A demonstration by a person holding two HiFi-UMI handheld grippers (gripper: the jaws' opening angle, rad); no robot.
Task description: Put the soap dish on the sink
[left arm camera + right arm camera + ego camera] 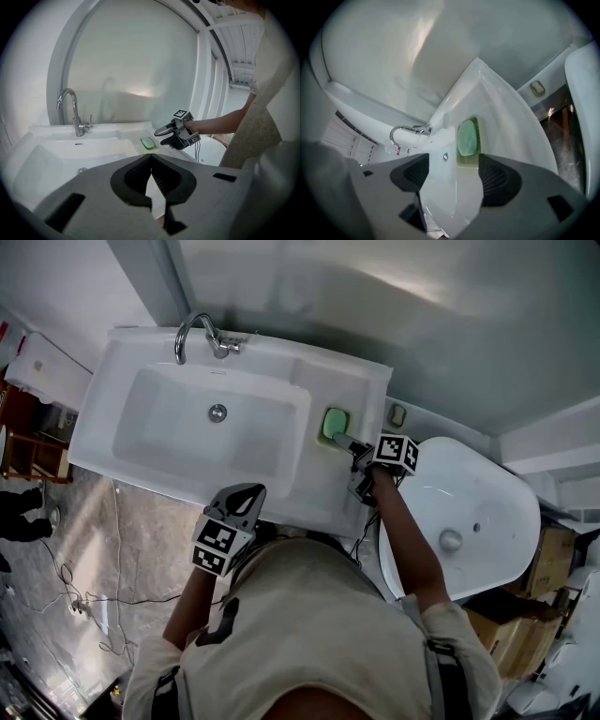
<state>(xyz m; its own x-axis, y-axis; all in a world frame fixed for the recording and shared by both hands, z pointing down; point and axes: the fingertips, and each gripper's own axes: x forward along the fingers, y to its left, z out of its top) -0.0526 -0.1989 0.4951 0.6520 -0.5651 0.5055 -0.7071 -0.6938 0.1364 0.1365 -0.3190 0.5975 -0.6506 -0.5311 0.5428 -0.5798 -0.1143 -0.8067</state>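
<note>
A green soap dish [334, 426] with a pale green soap in it lies flat on the right ledge of the white sink [112, 381]. My right gripper [351, 452] hovers just short of the dish's near end, open, with nothing between its fingers. In the right gripper view the dish [468, 139] lies ahead, beyond the wide-apart pads [497, 176]. My left gripper [246, 498] is held over the sink's front edge, shut and empty, its fingertips meeting [151, 159]. From the left gripper view, the dish [148, 143] and the right gripper [161, 137] show beside each other.
A chrome faucet [192, 334] stands at the back of the basin, whose drain [217, 412] is in the middle. To the sink's right is a white oval tub [469, 512]. A wall runs behind. Cables lie on the tiled floor [103, 549] at left.
</note>
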